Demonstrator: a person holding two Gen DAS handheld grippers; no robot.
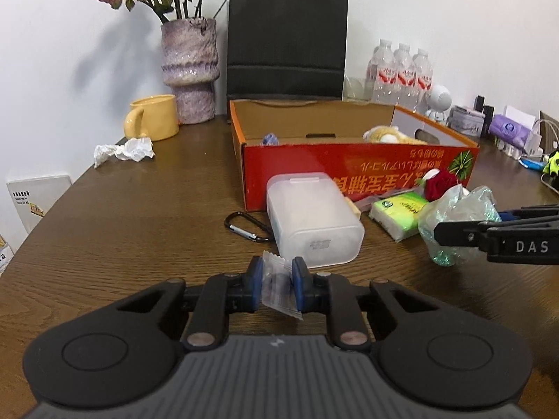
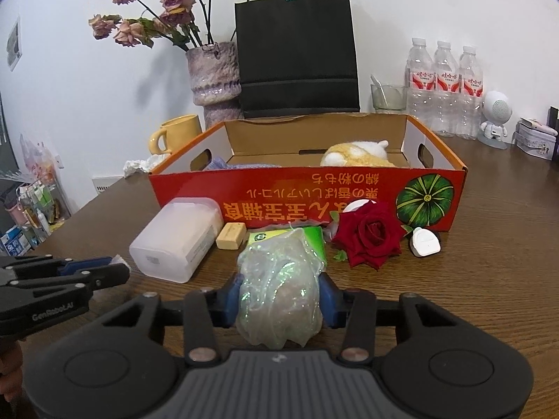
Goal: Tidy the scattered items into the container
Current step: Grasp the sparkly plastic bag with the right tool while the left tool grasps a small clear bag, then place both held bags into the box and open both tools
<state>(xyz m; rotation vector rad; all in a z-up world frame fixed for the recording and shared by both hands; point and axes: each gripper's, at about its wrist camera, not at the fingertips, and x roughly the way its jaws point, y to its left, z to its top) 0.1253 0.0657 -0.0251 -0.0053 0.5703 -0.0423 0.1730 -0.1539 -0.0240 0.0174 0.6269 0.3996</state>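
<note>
The red cardboard box (image 1: 349,171) (image 2: 307,188) stands open at mid-table with a plush toy (image 2: 356,153) inside. My left gripper (image 1: 276,279) is shut on a small clear sachet (image 1: 277,288) just in front of a white plastic case (image 1: 311,220). My right gripper (image 2: 279,296) is shut on a crumpled greenish plastic bag (image 2: 279,286), which also shows in the left wrist view (image 1: 457,223). In front of the box lie a tissue pack (image 1: 398,213), a red rose (image 2: 370,234), a tan block (image 2: 230,235), a white plug (image 2: 424,242) and a black carabiner (image 1: 244,227).
At the back stand a yellow mug (image 1: 153,117), a vase of dried roses (image 1: 190,70), a black paper bag (image 1: 286,38) and three water bottles (image 2: 445,87). Crumpled paper (image 1: 125,150) lies at the left. The table edge (image 1: 42,216) runs along the left.
</note>
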